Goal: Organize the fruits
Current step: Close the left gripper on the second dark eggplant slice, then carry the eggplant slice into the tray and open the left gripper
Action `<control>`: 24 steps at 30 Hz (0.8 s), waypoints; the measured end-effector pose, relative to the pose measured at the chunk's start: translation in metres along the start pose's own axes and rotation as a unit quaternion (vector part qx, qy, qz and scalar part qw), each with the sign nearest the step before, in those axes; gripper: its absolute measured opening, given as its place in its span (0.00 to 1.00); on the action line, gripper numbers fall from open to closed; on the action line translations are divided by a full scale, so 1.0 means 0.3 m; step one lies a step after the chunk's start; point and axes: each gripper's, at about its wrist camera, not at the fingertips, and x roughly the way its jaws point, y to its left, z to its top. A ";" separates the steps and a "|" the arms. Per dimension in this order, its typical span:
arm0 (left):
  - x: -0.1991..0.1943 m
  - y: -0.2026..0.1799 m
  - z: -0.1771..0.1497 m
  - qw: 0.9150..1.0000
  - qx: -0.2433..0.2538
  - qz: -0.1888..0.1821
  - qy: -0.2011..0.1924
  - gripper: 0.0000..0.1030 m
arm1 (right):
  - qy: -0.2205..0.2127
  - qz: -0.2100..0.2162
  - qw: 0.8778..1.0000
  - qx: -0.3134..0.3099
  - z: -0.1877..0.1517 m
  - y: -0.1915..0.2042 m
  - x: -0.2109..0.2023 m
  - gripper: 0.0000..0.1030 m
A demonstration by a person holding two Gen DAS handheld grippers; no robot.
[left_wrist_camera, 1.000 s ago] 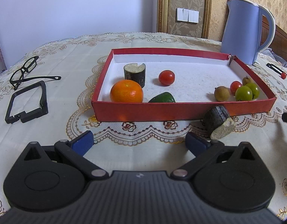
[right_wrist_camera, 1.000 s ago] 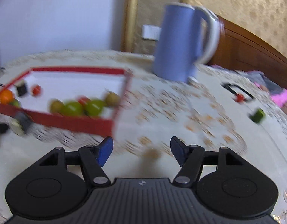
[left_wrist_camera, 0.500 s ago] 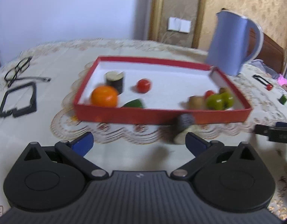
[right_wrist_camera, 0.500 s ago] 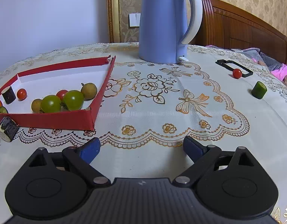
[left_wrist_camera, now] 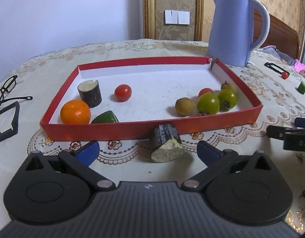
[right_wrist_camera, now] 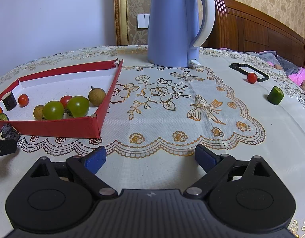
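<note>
Left hand-held gripper [left_wrist_camera: 148,150]: jaws spread wide, nothing clamped; dark eggplant chunk [left_wrist_camera: 166,145] lay on the tabletop between the blue pads, touching neither.
Right hand-held gripper [right_wrist_camera: 148,157]: jaws just opened out and stood wide; only bare cloth between the pads, nothing held.
Red tray [left_wrist_camera: 120,130]: shallow, white-lined, resting on the lace-patterned tabletop [right_wrist_camera: 172,166]; eggplant chunk just outside its near wall, apparently touching it.
Tray, left part: orange [left_wrist_camera: 75,112] in the near corner, upright eggplant piece [left_wrist_camera: 90,93] just behind it, green piece [left_wrist_camera: 104,117] against the near wall, red cherry tomato [left_wrist_camera: 123,92] set apart toward the middle.
Tray, right part: two green tomatoes [left_wrist_camera: 208,103] side by side, brown longan [left_wrist_camera: 184,106] just left of them, second red tomato [left_wrist_camera: 205,91] and another longan [left_wrist_camera: 228,85] behind, all clustered near the right wall.
Outside the tray, right side: loose red cherry tomato [right_wrist_camera: 252,78] touching a black rectangular frame [right_wrist_camera: 249,72]; green cucumber piece [right_wrist_camera: 275,95] upright, near the tabletop edge, well apart from the tray.
Blue kettle [right_wrist_camera: 173,23]: upright beyond the tray's far right corner.
Left edge: spectacles [left_wrist_camera: 5,91] and a second black frame [left_wrist_camera: 7,121] lying flat, apart from the tray.
</note>
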 end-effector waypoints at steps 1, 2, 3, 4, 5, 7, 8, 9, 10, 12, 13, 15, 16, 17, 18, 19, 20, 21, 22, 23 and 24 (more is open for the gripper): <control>0.004 0.003 -0.003 1.000 -0.001 0.001 0.000 1.00 | 0.000 0.000 1.000 0.000 0.000 0.000 0.000 0.94; 0.008 0.005 -0.005 1.000 -0.001 0.002 0.000 1.00 | 0.000 0.000 1.000 0.000 0.000 0.001 0.000 0.94; 0.010 0.005 -0.006 1.000 -0.002 0.003 -0.001 0.98 | 0.000 0.000 1.000 0.000 0.000 0.000 0.000 0.94; 0.013 0.006 -0.007 1.000 -0.003 0.003 -0.001 0.92 | 0.000 0.000 1.000 0.000 0.000 0.000 0.000 0.94; 0.016 0.006 -0.007 1.000 -0.001 0.001 0.001 0.83 | 0.000 0.000 1.000 0.000 0.000 0.000 0.000 0.94; 0.013 0.009 -0.009 1.000 -0.005 -0.007 -0.002 0.73 | 0.000 0.000 1.000 0.000 0.000 0.000 -0.001 0.94; 0.009 0.007 -0.010 1.000 0.000 -0.005 -0.007 0.66 | 0.000 0.000 1.000 0.000 0.000 0.000 -0.001 0.94; 0.007 0.004 -0.010 1.000 0.002 -0.008 -0.008 0.63 | 0.000 0.000 1.000 0.000 0.000 0.000 0.000 0.94; 0.004 0.003 -0.011 1.000 0.003 -0.013 -0.010 0.56 | 0.000 0.000 1.000 0.000 0.000 0.000 0.000 0.94; -0.001 -0.005 -0.011 1.000 0.008 -0.019 -0.012 0.49 | 0.000 0.000 1.000 0.000 0.000 0.000 0.000 0.94; -0.003 -0.009 -0.011 1.000 0.010 -0.022 -0.012 0.41 | 0.000 0.000 1.000 0.000 0.000 0.000 0.000 0.94; -0.008 -0.019 -0.011 0.999 0.012 -0.029 -0.013 0.32 | 0.000 0.000 1.000 0.000 -0.001 0.000 0.000 0.94; -0.010 -0.024 -0.012 0.999 0.015 -0.030 -0.014 0.30 | 0.000 0.000 1.000 0.000 -0.001 0.000 0.001 0.94; -0.012 -0.031 -0.013 0.999 0.020 -0.026 -0.015 0.30 | 0.000 0.000 1.000 0.000 -0.001 0.000 0.001 0.94; -0.013 -0.036 -0.014 0.999 0.023 -0.023 -0.016 0.30 | 0.000 0.000 1.000 0.000 -0.001 0.000 0.001 0.94; -0.017 -0.040 -0.015 0.999 0.027 -0.022 -0.016 0.30 | 0.000 0.000 1.000 0.000 -0.001 0.000 0.001 0.94; -0.024 -0.042 -0.014 0.999 0.029 -0.026 -0.016 0.30 | 0.000 0.000 1.000 0.000 -0.001 0.000 0.001 0.94; -0.035 -0.043 -0.012 0.999 0.030 -0.033 -0.019 0.30 | 0.000 0.000 1.000 0.000 0.000 0.000 0.002 0.94; -0.048 -0.045 -0.007 0.998 0.032 -0.038 -0.023 0.30 | 0.000 0.000 1.000 0.000 -0.001 0.000 0.001 0.94; -0.064 -0.046 -0.001 0.998 0.035 -0.041 -0.030 0.30 | 0.000 0.000 1.000 0.000 -0.001 0.000 0.002 0.94; -0.077 -0.047 0.008 0.998 0.037 -0.043 -0.037 0.30 | 0.000 0.000 1.000 0.000 -0.001 0.000 0.001 0.94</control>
